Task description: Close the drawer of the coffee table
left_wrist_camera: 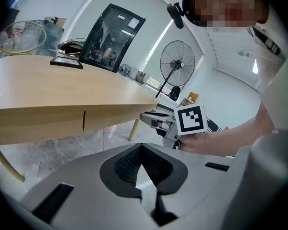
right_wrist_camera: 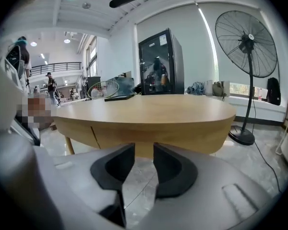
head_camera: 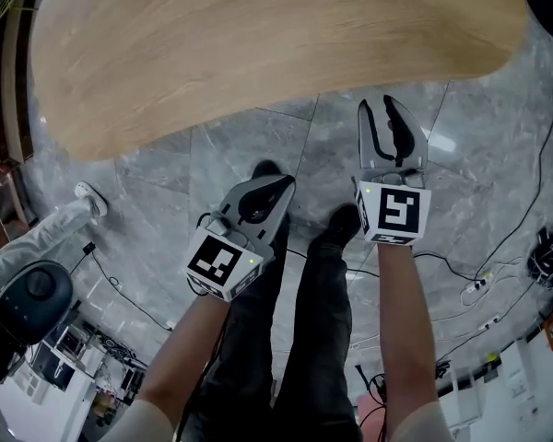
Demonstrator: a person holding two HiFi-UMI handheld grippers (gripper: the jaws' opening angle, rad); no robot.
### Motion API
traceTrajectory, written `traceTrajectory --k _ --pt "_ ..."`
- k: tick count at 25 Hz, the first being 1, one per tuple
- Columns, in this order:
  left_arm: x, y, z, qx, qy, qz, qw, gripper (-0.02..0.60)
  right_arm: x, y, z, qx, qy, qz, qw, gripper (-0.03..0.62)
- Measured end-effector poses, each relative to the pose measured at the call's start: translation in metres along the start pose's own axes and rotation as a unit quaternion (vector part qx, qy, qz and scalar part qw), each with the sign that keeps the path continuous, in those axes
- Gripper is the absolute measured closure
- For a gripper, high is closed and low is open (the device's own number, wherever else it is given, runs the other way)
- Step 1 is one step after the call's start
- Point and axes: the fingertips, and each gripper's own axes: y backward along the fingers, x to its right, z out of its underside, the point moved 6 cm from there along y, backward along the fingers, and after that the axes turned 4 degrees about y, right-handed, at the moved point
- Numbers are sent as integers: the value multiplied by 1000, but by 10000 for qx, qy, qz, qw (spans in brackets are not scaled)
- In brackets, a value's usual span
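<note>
Two grippers hang over glossy grey marbled floor tiles (head_camera: 212, 164), near the oval, pale wood-grain coffee table (head_camera: 258, 44). The left gripper's (left_wrist_camera: 141, 146) ribbed black pads meet at the tips, empty. The right gripper's (right_wrist_camera: 143, 150) smooth pads stand slightly apart, empty. The drawer (left_wrist_camera: 86, 121) sits flush in the table's curved rim.

Right gripper (right_wrist_camera: 143, 152), fingers (right_wrist_camera: 116, 169) apart and empty, faces coffee table (right_wrist_camera: 149, 111) with apparent drawer seam (right_wrist_camera: 93, 137).
</note>
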Motion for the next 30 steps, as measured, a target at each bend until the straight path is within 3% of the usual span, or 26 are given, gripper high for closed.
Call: traceTrajectory --k 7,13,30 --pt "58 28 -6 214 188 -134 9995 577 16 66 -44 -41 -142 -77 9999 522" --pt "118 65 -34 301 260 -224 9990 575 20 124 -92 -62 -268 -236 9993 583" --pt "260 240 -168 988 391 -557 9928 575 -2 289 -297 -649 20 -1091 9919 583"
